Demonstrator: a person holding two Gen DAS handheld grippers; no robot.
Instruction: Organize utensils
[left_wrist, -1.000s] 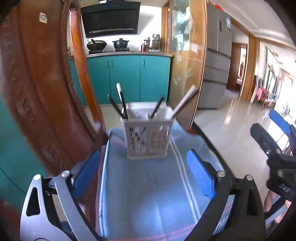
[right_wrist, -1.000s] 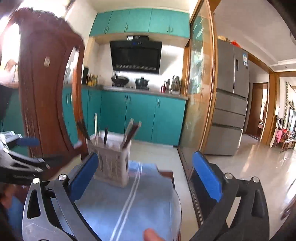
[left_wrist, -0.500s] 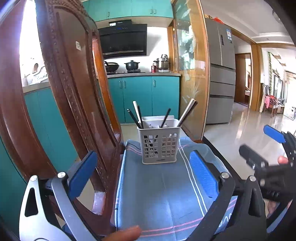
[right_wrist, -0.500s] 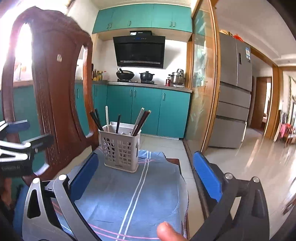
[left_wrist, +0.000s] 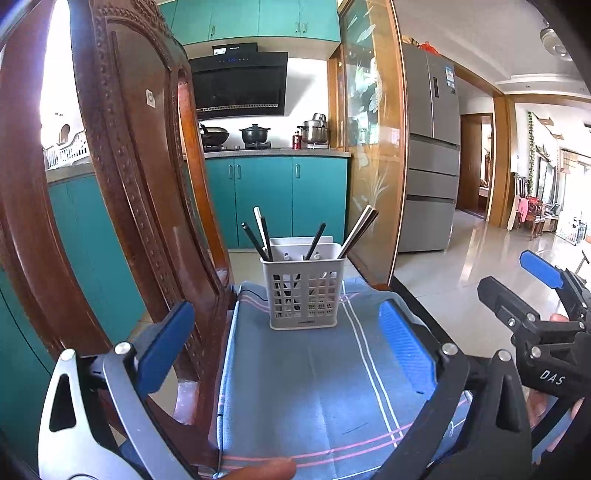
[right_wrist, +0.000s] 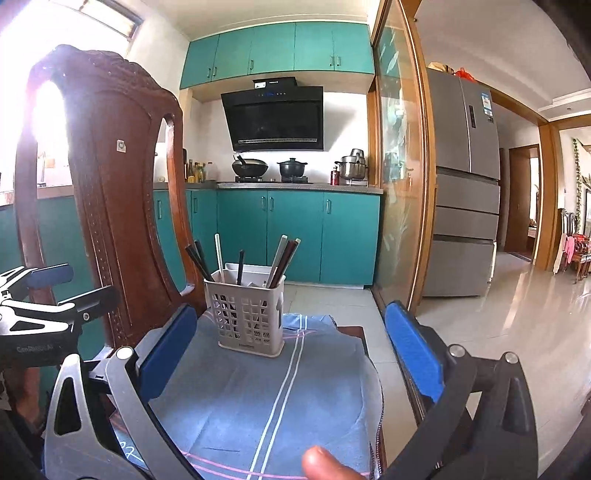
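A white slotted utensil holder (left_wrist: 303, 291) stands upright at the far end of a blue cloth (left_wrist: 314, 387). It also shows in the right wrist view (right_wrist: 246, 315). Several chopsticks (left_wrist: 357, 230) stand in it, dark and pale ones (right_wrist: 284, 260). My left gripper (left_wrist: 288, 343) is open and empty, held back from the holder. My right gripper (right_wrist: 291, 354) is open and empty too, on the near side of the holder. The right gripper also shows at the right edge of the left wrist view (left_wrist: 532, 295).
A carved wooden chair back (left_wrist: 122, 192) rises close on the left (right_wrist: 110, 206). The cloth covers a small table whose edge (right_wrist: 365, 343) drops to a tiled floor on the right. Teal cabinets (right_wrist: 295, 236) and a fridge (right_wrist: 465, 192) stand behind.
Both grippers have pulled back and risen from the holder, so it looks smaller and farther. Both stayed open and empty.
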